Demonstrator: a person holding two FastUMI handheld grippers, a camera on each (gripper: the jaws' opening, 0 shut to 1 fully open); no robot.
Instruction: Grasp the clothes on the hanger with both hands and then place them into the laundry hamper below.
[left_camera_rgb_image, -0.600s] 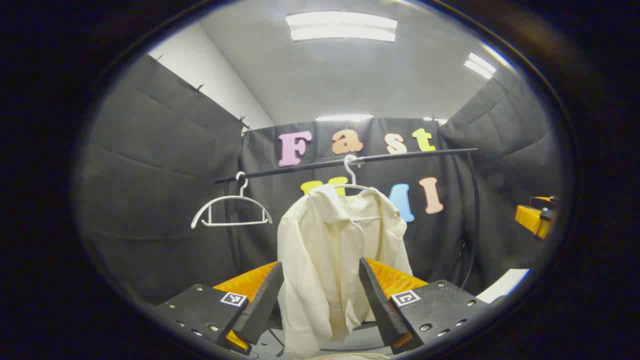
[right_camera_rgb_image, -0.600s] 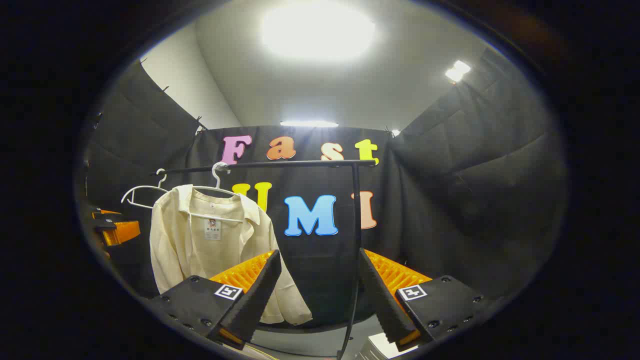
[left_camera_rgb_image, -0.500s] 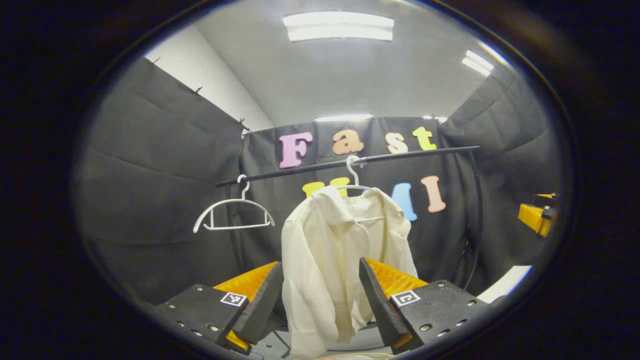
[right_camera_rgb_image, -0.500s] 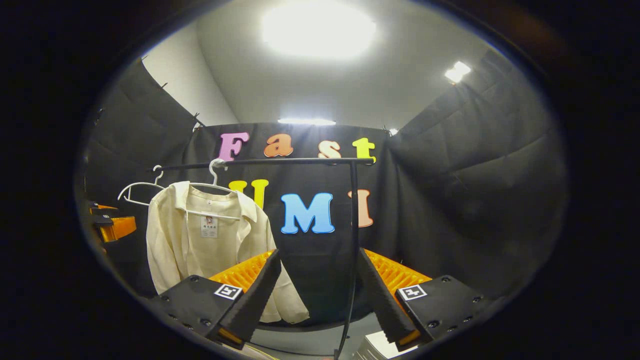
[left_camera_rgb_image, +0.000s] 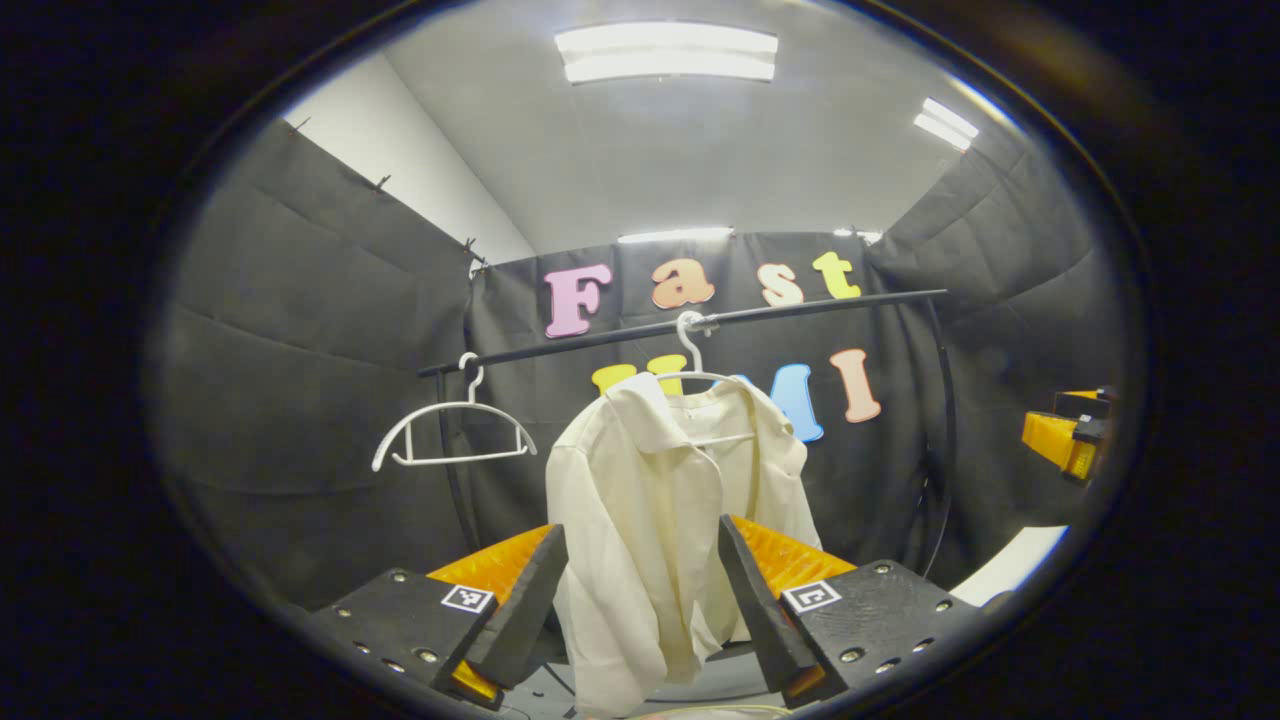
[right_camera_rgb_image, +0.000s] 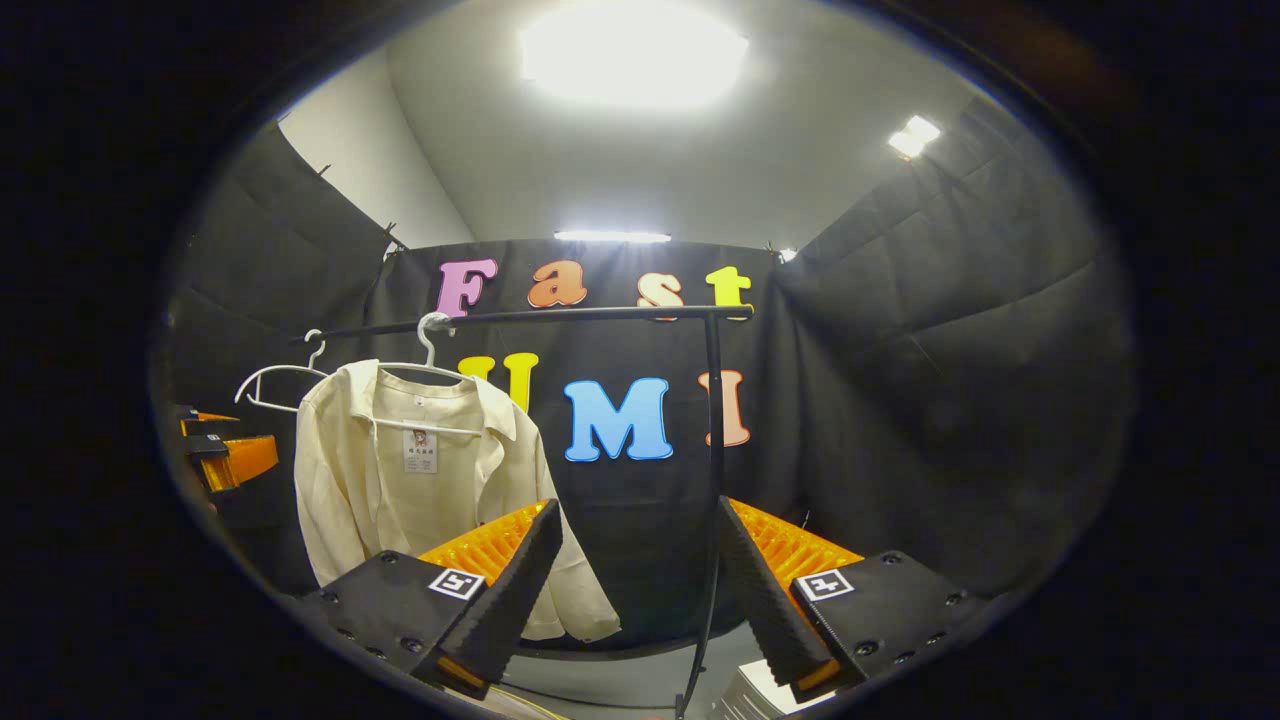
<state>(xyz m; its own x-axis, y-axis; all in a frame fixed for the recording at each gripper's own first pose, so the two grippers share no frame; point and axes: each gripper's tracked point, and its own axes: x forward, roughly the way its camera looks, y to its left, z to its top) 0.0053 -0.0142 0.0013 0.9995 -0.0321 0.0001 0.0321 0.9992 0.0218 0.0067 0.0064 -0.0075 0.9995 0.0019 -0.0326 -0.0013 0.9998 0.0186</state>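
Note:
A cream shirt (left_camera_rgb_image: 650, 520) hangs on a white hanger (left_camera_rgb_image: 690, 360) from a black rail (left_camera_rgb_image: 700, 322), straight ahead in the left gripper view. My left gripper (left_camera_rgb_image: 640, 610) is open, its fingers framing the shirt's lower part from a distance without touching it. In the right gripper view the shirt (right_camera_rgb_image: 420, 480) hangs at the left on its hanger (right_camera_rgb_image: 432, 350). My right gripper (right_camera_rgb_image: 635, 600) is open and empty, aimed at the rack's upright post (right_camera_rgb_image: 712, 480). The left gripper (right_camera_rgb_image: 225, 455) shows at the left edge there, and the right gripper (left_camera_rgb_image: 1065, 440) at the right edge of the left gripper view.
A second, bare white hanger (left_camera_rgb_image: 450, 430) hangs on the rail left of the shirt. The rack's right post (left_camera_rgb_image: 945, 440) curves down. Black cloth walls close in on all sides. A white object (left_camera_rgb_image: 1010, 565) lies low at the right.
Both views have shifted only slightly; the shirt sits a little further left in the left gripper view. Both grippers stay open.

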